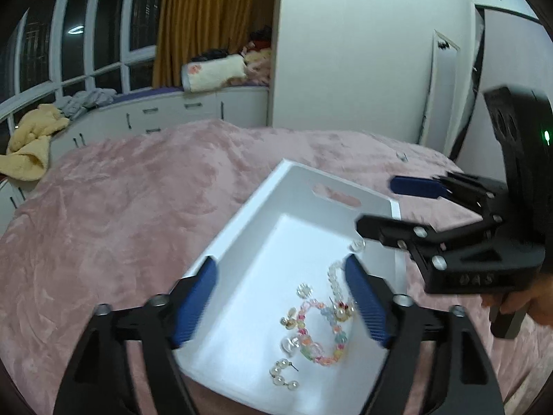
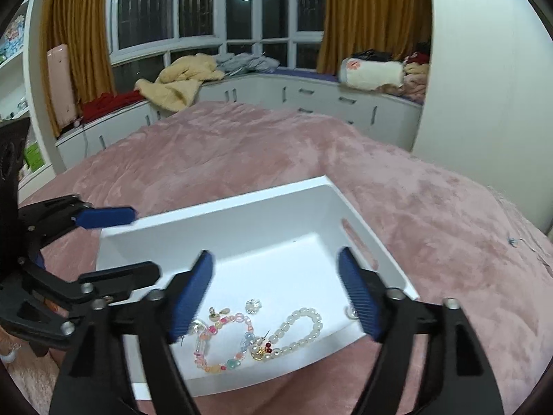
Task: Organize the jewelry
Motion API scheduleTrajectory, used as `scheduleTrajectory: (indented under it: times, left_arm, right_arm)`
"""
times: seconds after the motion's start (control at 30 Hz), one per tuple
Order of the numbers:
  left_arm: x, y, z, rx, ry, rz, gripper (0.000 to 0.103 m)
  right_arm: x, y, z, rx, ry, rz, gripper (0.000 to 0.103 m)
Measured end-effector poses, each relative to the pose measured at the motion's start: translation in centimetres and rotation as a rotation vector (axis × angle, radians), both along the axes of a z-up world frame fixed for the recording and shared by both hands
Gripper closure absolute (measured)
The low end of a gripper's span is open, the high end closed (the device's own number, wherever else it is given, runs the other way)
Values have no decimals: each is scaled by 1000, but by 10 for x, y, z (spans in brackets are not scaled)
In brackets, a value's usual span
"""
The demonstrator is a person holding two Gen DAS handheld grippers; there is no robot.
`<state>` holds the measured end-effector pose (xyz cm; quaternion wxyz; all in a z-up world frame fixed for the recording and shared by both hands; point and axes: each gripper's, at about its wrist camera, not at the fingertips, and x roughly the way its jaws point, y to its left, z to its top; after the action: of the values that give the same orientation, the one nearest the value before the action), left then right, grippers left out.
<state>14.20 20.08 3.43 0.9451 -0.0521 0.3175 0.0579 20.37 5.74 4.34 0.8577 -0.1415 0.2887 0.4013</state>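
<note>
A white tray (image 1: 304, 186) with handle slots lies on the pink bedspread; it also shows in the right wrist view (image 2: 214, 218). Inside lie a colourful bead bracelet (image 1: 319, 340) (image 2: 224, 346), a white pearl bracelet (image 2: 304, 328), pearl earrings (image 1: 283, 373) and small clear charms (image 2: 253, 306). My left gripper (image 1: 280, 297) is open and empty above the tray's near end. My right gripper (image 2: 276, 294) is open and empty above the jewelry; it shows from the side in the left wrist view (image 1: 376, 204), over the tray's far right corner. The left gripper shows at the tray's left side in the right wrist view (image 2: 145, 242).
The pink bedspread (image 1: 121, 207) surrounds the tray. White drawer cabinets (image 2: 311, 100) under the windows carry a yellow blanket (image 2: 179, 83), a rolled towel (image 2: 369, 72) and clothes. A white wardrobe (image 1: 363, 52) stands by the bed.
</note>
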Motion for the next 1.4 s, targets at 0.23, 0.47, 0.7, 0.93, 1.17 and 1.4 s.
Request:
scheduleTrajectory:
  times: [0.23,0.47,0.7,0.93,1.17,1.4]
  left_arm:
    - [-27,8,24,0,-49,88,8]
    - [-58,7,24,54,5,112,3]
    - [-79,4,4,69,69,91,3]
    - [-100,-1,-29,15,133,95,3]
    - [-103,-2,-18,5,56,114,3]
    - [-94,-10,-24,50,97,116,3]
  right_arm:
    - [-27,-25,21,38,-73,-164,5]
    - [-55,-41,22,21,-35,-230,5]
    - [-92,-39,6,-27,-52,-189,5]
    - [-112,-38,-6,-39,-42,-172,5]
    - [-119,-38,-9,-18,-53,-171,5]
    - [-121,-42,-14,-8,-74,-168,5]
